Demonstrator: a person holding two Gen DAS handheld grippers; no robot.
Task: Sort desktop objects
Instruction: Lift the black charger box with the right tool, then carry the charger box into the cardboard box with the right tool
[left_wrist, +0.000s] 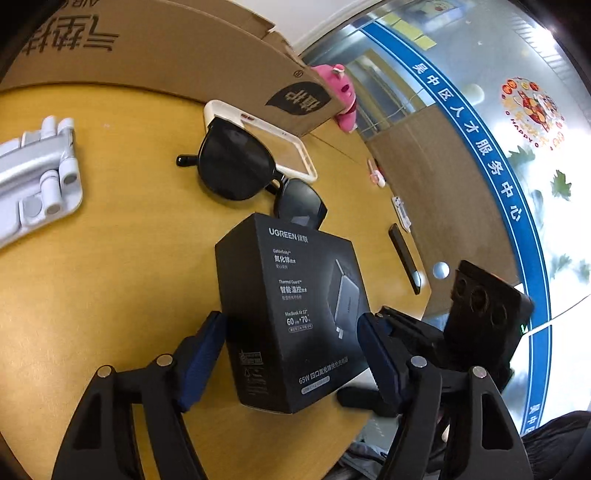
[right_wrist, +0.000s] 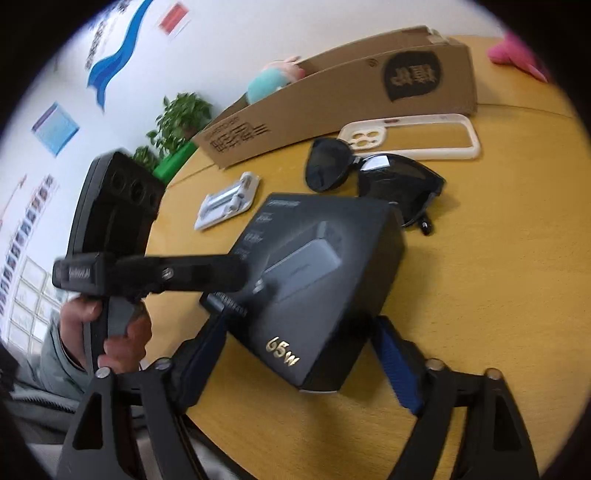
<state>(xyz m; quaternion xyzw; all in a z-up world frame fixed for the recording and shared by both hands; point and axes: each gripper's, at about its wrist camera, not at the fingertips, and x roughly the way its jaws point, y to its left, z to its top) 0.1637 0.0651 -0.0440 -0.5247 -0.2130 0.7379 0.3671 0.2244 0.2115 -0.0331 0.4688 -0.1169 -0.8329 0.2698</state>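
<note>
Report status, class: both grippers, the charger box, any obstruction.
Left gripper jaws around UGREEN charger box, contact unclear. Right gripper open astride it. Sunglasses right behind box.

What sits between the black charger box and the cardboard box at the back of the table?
The sunglasses lie right behind the charger box, and the white phone case lies beyond them, against the cardboard box. Both block a straight slide across the table.
</note>
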